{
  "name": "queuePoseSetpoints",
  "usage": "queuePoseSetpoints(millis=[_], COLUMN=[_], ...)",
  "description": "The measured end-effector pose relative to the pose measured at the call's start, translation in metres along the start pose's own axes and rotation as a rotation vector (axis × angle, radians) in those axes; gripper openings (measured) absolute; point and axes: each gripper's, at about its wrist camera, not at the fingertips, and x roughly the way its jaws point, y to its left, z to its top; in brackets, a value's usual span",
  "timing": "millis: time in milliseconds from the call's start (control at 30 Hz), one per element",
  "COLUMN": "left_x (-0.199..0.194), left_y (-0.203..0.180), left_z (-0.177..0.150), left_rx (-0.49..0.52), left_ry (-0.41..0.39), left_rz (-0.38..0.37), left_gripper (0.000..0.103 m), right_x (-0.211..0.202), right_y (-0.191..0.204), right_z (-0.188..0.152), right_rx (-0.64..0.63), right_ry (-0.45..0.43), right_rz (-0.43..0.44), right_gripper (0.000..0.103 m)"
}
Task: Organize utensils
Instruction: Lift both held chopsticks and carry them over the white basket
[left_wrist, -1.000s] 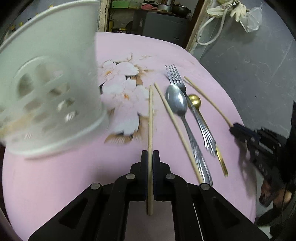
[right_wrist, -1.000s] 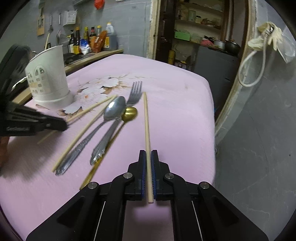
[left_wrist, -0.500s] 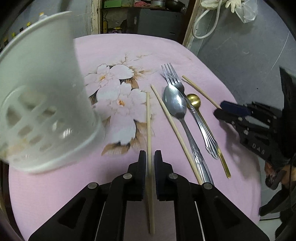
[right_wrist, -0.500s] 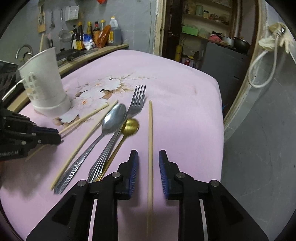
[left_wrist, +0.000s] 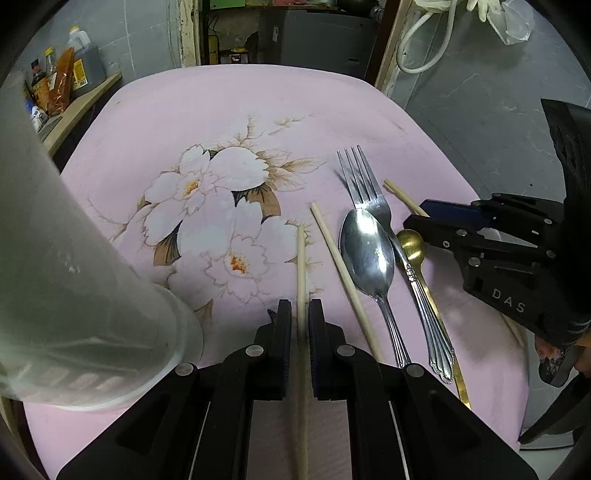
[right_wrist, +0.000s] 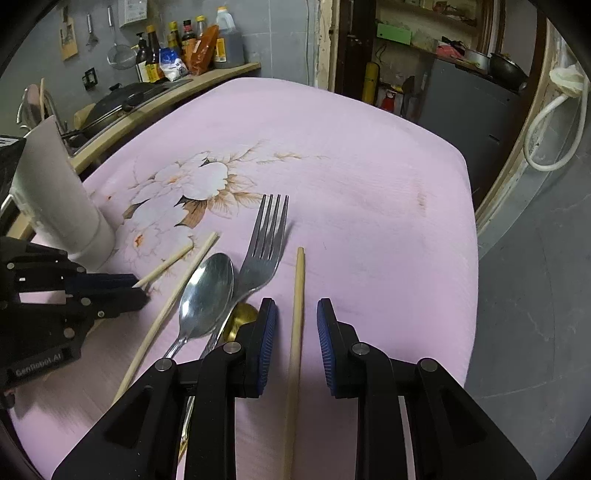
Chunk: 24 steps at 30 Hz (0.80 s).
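Observation:
A wooden chopstick (left_wrist: 301, 266) lies on the pink cloth between the jaws of my left gripper (left_wrist: 299, 314), which stand slightly apart and clear of it. Another chopstick (right_wrist: 297, 295) lies between the jaws of my right gripper (right_wrist: 295, 317); they are closing but still wide of it. Between the two lie a loose chopstick (left_wrist: 343, 269), a steel spoon (left_wrist: 365, 254), a fork (left_wrist: 365, 192) and a gold spoon (left_wrist: 412, 242). The white slotted utensil holder (left_wrist: 74, 277) stands close on the left. In the right wrist view the holder (right_wrist: 62, 206) is behind my left gripper (right_wrist: 140, 288).
The pink flowered tablecloth (left_wrist: 258, 110) covers the whole table, which drops off to the grey floor (right_wrist: 535, 295) on the right. A counter with bottles (right_wrist: 184, 48) and a pan runs behind the left edge. A white hose (right_wrist: 546, 122) hangs on the right wall.
Both grippers were shut on their chopsticks a second ago and have let go; each chopstick now lies between parted jaws. The right gripper has come closer in the left wrist view.

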Motion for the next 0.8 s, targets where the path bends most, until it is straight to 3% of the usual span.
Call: queuePoseSetpoints(millis=[33,100,267,400,567,800], left_x=[0.0,0.005,-0.011,-0.038,-0.067,-0.105], left_y=[0.0,-0.003,-0.003,-0.005,-0.005,-0.004], left_z=[0.0,0.006,-0.005,-0.019,-0.035,-0.04], left_rx=[-0.001,-0.008,-0.021,-0.017,-0.036,-0.054], left_ry=[-0.001,-0.003,-0.068,-0.191,-0.362,-0.611], left_rz=[-0.002,-0.012,-0.056,-0.118,-0.147,-0.112], left_gripper=[0.004,0.002,0.002,0.002,0.002,0.002], right_x=[0.0,-0.001,-0.018,-0.054,-0.096,-0.127], right_y=[0.0,0.001,-0.005,-0.009,0.008,0.038], right_z=[0.0,0.002,-0.005,-0.016,-0.034,-0.037], right_rx=[0.001,0.007,0.053,0.114,0.1,0.075], right_ry=[0.003,0.002,-0.068,-0.228,-0.47,-0.691], right_rz=[0.012,0.014,0.028,0.074,0.065,0.031], right_gripper=[0.006,0.004,0.003,0.003,0.003,0.003])
